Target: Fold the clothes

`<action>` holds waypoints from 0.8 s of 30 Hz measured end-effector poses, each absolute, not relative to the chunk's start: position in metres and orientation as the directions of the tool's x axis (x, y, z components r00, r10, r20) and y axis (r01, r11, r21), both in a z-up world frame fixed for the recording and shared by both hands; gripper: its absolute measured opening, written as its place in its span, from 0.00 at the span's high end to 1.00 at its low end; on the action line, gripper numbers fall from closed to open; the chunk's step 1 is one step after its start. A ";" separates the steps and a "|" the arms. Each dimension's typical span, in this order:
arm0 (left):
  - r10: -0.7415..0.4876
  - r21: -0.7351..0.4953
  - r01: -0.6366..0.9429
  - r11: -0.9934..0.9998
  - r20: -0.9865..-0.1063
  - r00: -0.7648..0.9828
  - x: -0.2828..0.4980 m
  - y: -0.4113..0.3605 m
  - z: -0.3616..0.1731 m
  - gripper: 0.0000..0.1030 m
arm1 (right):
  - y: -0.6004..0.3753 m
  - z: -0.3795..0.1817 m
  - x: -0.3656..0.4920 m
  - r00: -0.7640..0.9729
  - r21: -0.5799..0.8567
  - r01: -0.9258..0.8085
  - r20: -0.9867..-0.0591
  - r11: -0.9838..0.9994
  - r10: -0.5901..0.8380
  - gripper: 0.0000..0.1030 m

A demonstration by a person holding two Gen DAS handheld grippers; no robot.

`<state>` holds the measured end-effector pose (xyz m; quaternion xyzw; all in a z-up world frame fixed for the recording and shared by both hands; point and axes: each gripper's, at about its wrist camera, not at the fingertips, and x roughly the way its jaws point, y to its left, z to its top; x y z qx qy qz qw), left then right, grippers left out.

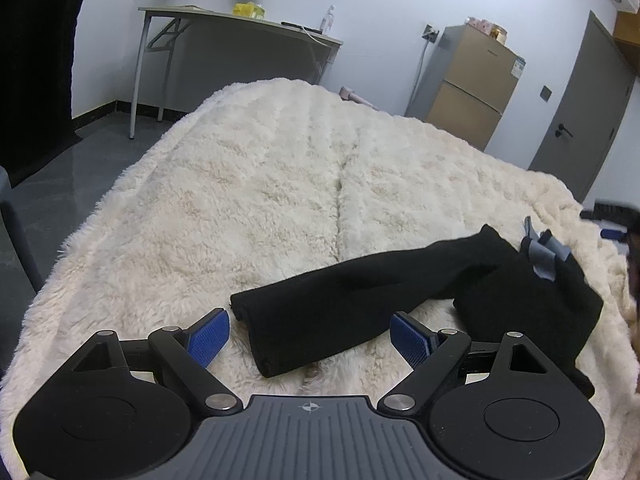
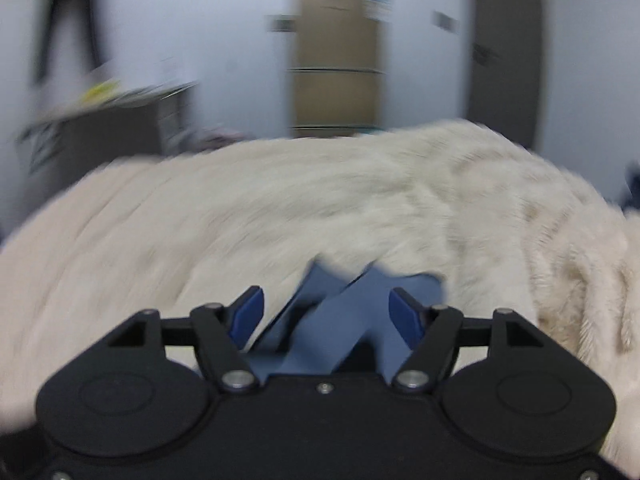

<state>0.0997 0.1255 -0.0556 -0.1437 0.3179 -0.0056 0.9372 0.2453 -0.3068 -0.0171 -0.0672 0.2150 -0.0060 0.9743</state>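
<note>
A black garment (image 1: 360,300) lies crumpled on the cream fluffy blanket (image 1: 248,184), one long folded part stretching left and a bulkier part at the right. A small grey-blue cloth piece (image 1: 546,254) sits on its right part. My left gripper (image 1: 310,334) is open, just above the black garment's near end, with its blue pads (image 1: 210,336) on either side. In the blurred right wrist view, my right gripper (image 2: 326,314) is open, with a grey-blue cloth (image 2: 360,304) between and below its fingers over the blanket (image 2: 280,208).
A folding table (image 1: 240,26) stands against the far wall at left, a brown fridge (image 1: 472,84) and a grey door (image 1: 580,112) at right. The grey floor (image 1: 60,184) lies left of the bed. Part of the other gripper (image 1: 612,220) shows at the right edge.
</note>
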 end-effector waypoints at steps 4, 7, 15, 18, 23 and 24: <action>-0.106 -0.261 -0.067 0.963 -0.596 0.796 0.099 0.123 -0.055 0.18 | -0.296 -0.061 0.187 0.917 -0.203 -0.144 -0.396 0.969 0.053 0.34; -0.113 -0.255 -0.054 0.965 -0.598 0.793 0.099 0.119 -0.056 0.18 | -0.312 -0.100 0.158 0.915 -0.259 -0.187 -0.396 0.948 0.072 0.32; -0.078 -0.176 -0.047 0.983 -0.641 0.764 0.129 0.114 -0.069 0.18 | -0.329 -0.142 0.169 0.909 -0.231 -0.141 -0.416 0.963 0.034 0.10; -0.041 -0.137 -0.066 0.988 -0.660 0.750 0.148 0.114 -0.076 0.18 | -0.324 -0.143 0.174 0.916 -0.256 -0.141 -0.401 0.956 0.028 0.09; -0.037 -0.037 0.017 0.999 -0.678 0.735 0.164 0.102 -0.084 0.28 | -0.321 -0.150 0.169 0.920 -0.271 -0.148 -0.392 0.951 0.032 0.09; -0.067 -0.076 0.021 0.997 -0.676 0.734 0.166 0.104 -0.083 0.41 | -0.318 -0.152 0.166 0.921 -0.276 -0.148 -0.389 0.950 0.031 0.09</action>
